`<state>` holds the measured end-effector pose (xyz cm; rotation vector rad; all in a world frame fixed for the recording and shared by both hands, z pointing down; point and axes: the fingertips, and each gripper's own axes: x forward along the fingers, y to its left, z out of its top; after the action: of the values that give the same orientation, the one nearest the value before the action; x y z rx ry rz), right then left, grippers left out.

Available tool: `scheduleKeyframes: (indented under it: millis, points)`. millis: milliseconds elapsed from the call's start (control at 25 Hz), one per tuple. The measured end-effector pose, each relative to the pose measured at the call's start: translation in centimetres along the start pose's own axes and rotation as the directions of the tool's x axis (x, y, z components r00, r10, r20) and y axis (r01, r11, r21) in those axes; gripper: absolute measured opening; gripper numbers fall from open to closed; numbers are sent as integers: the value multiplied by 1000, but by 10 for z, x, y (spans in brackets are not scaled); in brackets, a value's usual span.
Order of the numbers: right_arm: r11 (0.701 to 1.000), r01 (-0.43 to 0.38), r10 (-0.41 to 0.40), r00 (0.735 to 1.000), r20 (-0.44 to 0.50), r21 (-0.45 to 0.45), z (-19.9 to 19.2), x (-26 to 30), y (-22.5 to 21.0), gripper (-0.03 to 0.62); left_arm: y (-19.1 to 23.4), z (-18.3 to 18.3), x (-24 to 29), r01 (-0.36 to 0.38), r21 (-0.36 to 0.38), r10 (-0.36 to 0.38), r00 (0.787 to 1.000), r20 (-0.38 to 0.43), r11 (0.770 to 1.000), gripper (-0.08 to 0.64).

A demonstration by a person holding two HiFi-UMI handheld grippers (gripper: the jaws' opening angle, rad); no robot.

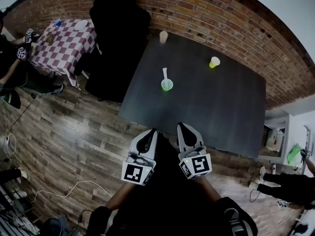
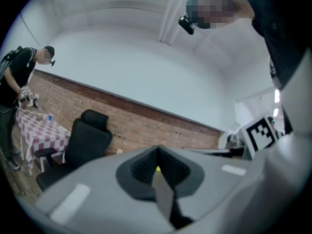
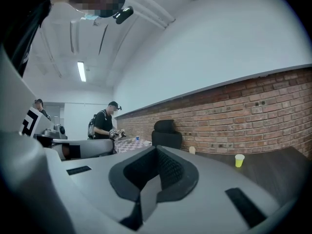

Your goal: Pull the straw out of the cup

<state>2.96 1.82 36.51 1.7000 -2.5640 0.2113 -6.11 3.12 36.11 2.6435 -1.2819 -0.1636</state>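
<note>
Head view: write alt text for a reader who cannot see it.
A green cup with a white straw standing in it sits on a dark table, with a yellow cup and a pale cup farther back. The left gripper and right gripper are held shut at the table's near edge, touching nothing.

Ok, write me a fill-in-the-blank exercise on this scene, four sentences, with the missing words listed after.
1. The straw stands in the ___ cup.
2. The strawless cup to its right is ___.
3. The fingers of the left gripper and right gripper are ___, with nothing between them.
4. The wall behind the dark table is made of ___.

Missing words: green; yellow; shut; brick.
</note>
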Motion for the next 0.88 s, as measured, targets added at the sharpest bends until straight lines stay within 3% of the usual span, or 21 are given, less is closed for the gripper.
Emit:
scheduleKeyframes:
  millis: [280,880]
  points:
    - [1000,-26,26,1000,-5,-3,4,40,-20,5,24,9,39,-18,8,18,1000,11,1000,5]
    - [1000,6,-4,995,-97,24,-20,121,-74,6,65,-2,115,-24,-29,22,997,-69,999,5]
